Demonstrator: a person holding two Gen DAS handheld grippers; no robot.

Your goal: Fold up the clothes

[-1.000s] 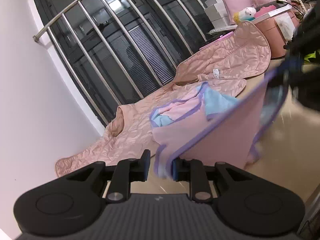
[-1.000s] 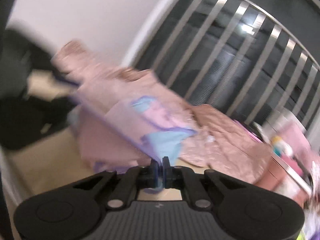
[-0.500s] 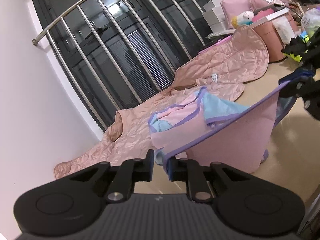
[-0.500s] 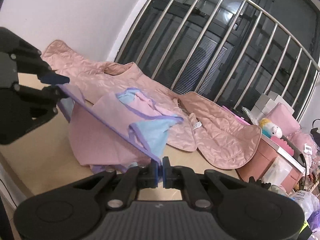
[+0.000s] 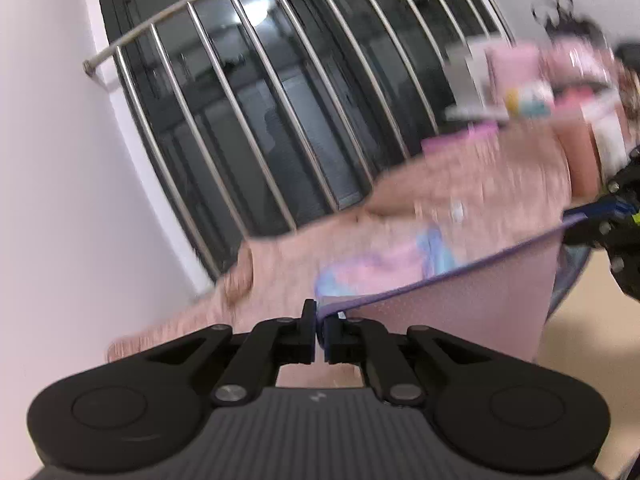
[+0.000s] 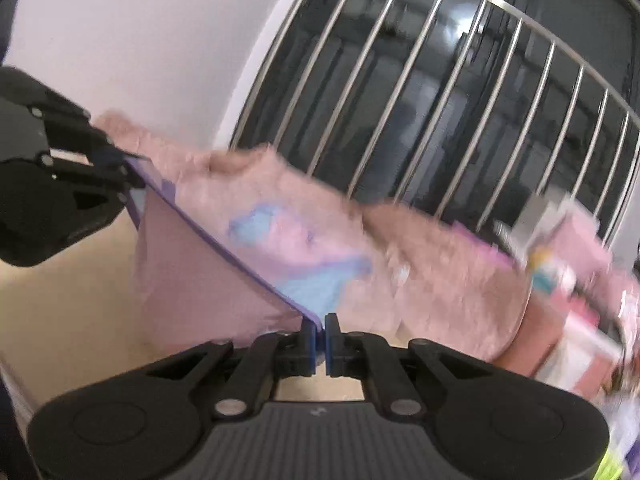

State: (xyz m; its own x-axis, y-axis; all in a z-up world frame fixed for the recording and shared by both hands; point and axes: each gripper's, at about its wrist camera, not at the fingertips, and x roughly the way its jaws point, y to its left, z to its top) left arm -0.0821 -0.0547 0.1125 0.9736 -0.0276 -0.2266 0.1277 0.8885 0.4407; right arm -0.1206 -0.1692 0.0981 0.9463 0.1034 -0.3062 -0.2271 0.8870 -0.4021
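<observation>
1. Garment (image 5: 460, 312), pink with purple trim, is hanging stretched between both grippers above the tan surface (image 6: 80, 300).
2. Left gripper (image 5: 320, 332) and right gripper (image 6: 320, 340) are each clenching a hem corner.
3. Judgement: fold step is underway; next move calls for lowering evenly.

The surface was a light beige tabletop (image 6: 68, 300), bare at the near side. A quilted peach-pink blanket (image 6: 452, 296) lay spread along the far edge by the barred window, with a pink-and-blue garment with purple trim (image 6: 304, 248) partly lying on it. Off to the right were some pink boxes (image 5: 576, 160), too blurry to make out.
</observation>
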